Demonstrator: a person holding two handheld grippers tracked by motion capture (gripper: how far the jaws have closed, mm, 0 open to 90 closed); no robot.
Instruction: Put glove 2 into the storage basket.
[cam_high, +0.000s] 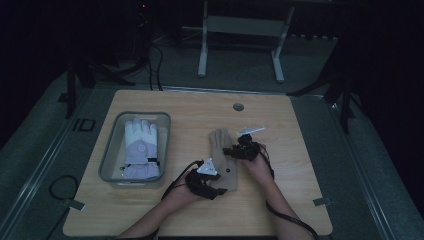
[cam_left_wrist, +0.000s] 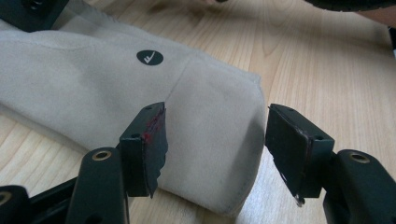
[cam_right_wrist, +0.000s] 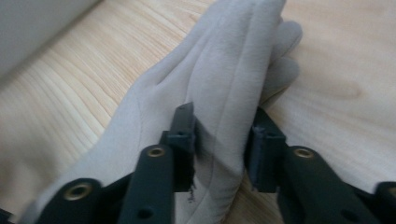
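- A tan glove (cam_high: 223, 159) lies flat on the wooden table (cam_high: 280, 150), near the middle, with its fingers pointing away from the person.
- The left gripper (cam_high: 216, 186) sits at the cuff end of the tan glove, the end near the person.
- In the left gripper view (cam_left_wrist: 212, 140) its two black jaws stand apart, one on each side of the cuff.
- The cuff lies between them, and there is a gap by the right jaw, so the pads do not squeeze it.
- A small black round tag (cam_left_wrist: 150, 58) with a white mark is on the tan glove, a bit past the cuff.
- The right gripper (cam_high: 235, 150) is at the right side of the tan glove, nearer the finger end.
- In the right gripper view (cam_right_wrist: 219, 149) its jaws press on a fold of the glove from both sides, so it pinches the cloth.
- The glove's fingers stretch out beyond those jaws over the wood.
- A grey bin (cam_high: 111, 155) stands on the left part of the table, well apart from the tan glove.
- A white glove (cam_high: 141, 147) lies inside the bin, fingers pointing away from the person.
- The person's two hands come in from the bottom, each one holding a gripper.
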